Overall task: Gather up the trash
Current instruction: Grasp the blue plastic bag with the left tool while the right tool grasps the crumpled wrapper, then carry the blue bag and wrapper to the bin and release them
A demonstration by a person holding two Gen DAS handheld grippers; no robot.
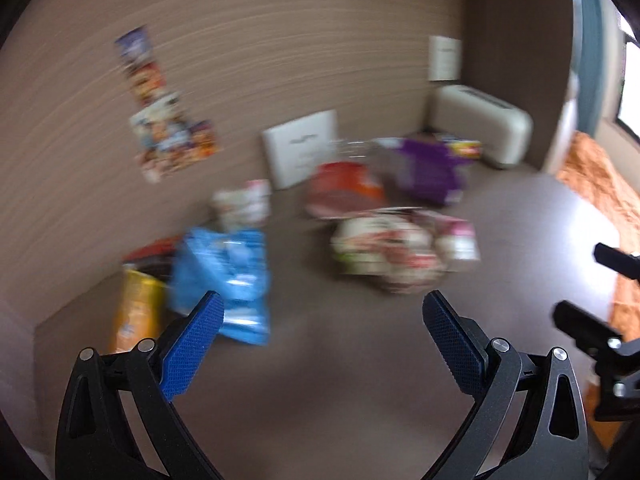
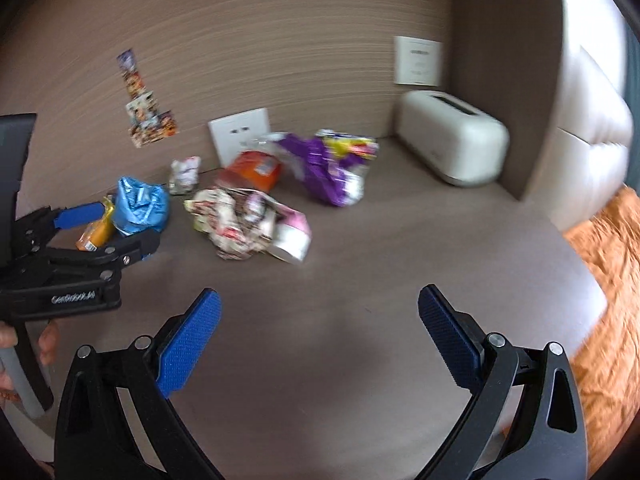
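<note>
we see 2 claws, left claw [image 1: 322,312] and right claw [image 2: 318,308], both spread, empty | wrappers [image 2: 248,224] strewn far on tabletop [image 2: 360,280] | light, crinkly, slippery: we'd pinch blue bag [image 2: 140,204] at a fold

Brown tabletop [image 2: 360,280], crumpled wrappers [image 2: 248,224], blue bag [image 2: 140,204], toaster [image 2: 452,144]

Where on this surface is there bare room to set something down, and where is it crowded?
Bare: the near table between the wrappers and both grippers, and between the purple wrapper and toaster. Crowded: the back-left, from the blue wrapper to the purple one.
</note>
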